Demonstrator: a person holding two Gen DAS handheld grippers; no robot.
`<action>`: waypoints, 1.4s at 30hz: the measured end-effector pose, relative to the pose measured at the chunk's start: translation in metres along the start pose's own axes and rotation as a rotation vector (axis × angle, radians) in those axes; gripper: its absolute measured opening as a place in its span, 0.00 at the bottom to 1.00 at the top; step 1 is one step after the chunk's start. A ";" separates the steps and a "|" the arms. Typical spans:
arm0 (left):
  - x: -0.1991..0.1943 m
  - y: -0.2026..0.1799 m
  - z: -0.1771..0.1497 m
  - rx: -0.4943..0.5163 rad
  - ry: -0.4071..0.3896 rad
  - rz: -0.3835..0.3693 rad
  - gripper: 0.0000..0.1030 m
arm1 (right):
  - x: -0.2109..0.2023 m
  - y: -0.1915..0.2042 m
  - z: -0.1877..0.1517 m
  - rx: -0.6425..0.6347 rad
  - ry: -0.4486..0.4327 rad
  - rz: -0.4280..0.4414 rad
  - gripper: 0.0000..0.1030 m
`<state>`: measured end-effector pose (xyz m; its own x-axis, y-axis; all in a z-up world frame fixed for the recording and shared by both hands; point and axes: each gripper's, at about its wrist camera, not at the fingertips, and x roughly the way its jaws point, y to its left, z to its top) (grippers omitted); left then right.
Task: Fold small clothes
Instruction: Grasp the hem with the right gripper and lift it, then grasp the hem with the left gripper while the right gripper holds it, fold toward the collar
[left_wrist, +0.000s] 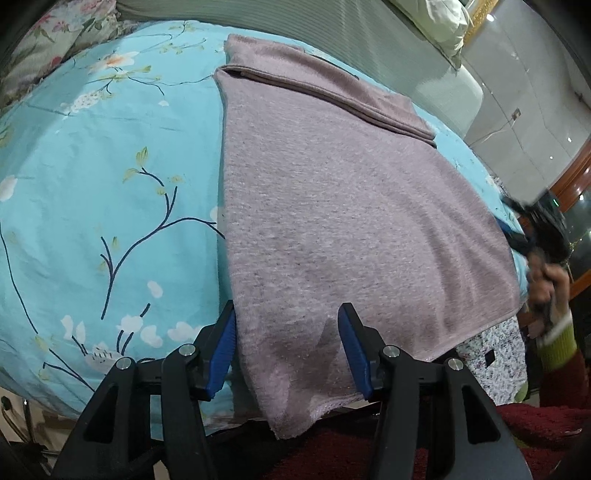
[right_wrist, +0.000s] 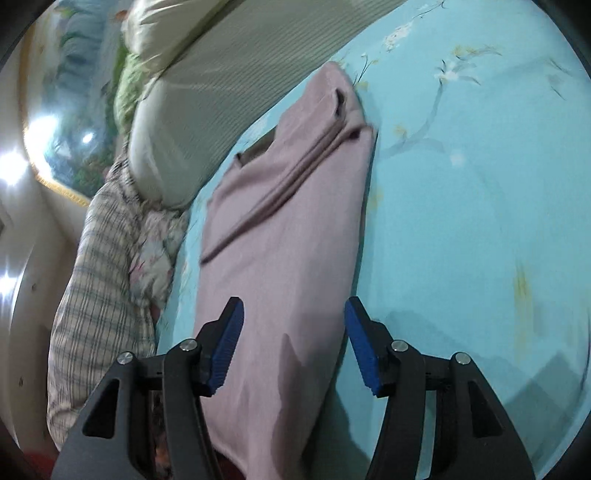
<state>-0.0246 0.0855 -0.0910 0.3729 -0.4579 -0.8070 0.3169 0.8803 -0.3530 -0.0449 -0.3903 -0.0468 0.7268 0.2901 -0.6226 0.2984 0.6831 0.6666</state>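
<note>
A mauve knit garment (left_wrist: 332, 206) lies flat on the turquoise floral bedsheet (left_wrist: 92, 221), with a folded sleeve or band across its far end (left_wrist: 325, 92). Its near hem hangs over the bed edge. My left gripper (left_wrist: 288, 325) is open, its blue pads straddling the near left corner of the garment. In the right wrist view the same garment (right_wrist: 288, 229) stretches away, and my right gripper (right_wrist: 293, 325) is open over its near end. The right gripper and the hand holding it show at the right edge of the left wrist view (left_wrist: 535, 236).
A grey-green ribbed headboard cushion (right_wrist: 229, 92) and pillows (right_wrist: 166, 33) line the far side of the bed. A plaid cloth (right_wrist: 96, 295) and a floral pillow (right_wrist: 155, 258) lie to the left of the garment. A dark red cloth (left_wrist: 535, 424) is below the bed edge.
</note>
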 end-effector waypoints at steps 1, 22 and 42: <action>0.001 -0.001 0.000 0.007 0.004 0.003 0.52 | 0.009 -0.004 0.018 0.015 -0.003 -0.031 0.58; 0.005 -0.005 0.006 0.043 0.021 -0.011 0.53 | 0.019 0.014 -0.096 -0.118 0.422 0.461 0.58; 0.007 -0.008 -0.012 0.041 0.069 -0.143 0.16 | -0.035 0.016 -0.144 -0.139 0.153 0.260 0.11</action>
<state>-0.0350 0.0770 -0.0997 0.2612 -0.5672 -0.7810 0.3983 0.8004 -0.4481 -0.1544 -0.2928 -0.0732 0.6628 0.5573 -0.5001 0.0201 0.6544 0.7558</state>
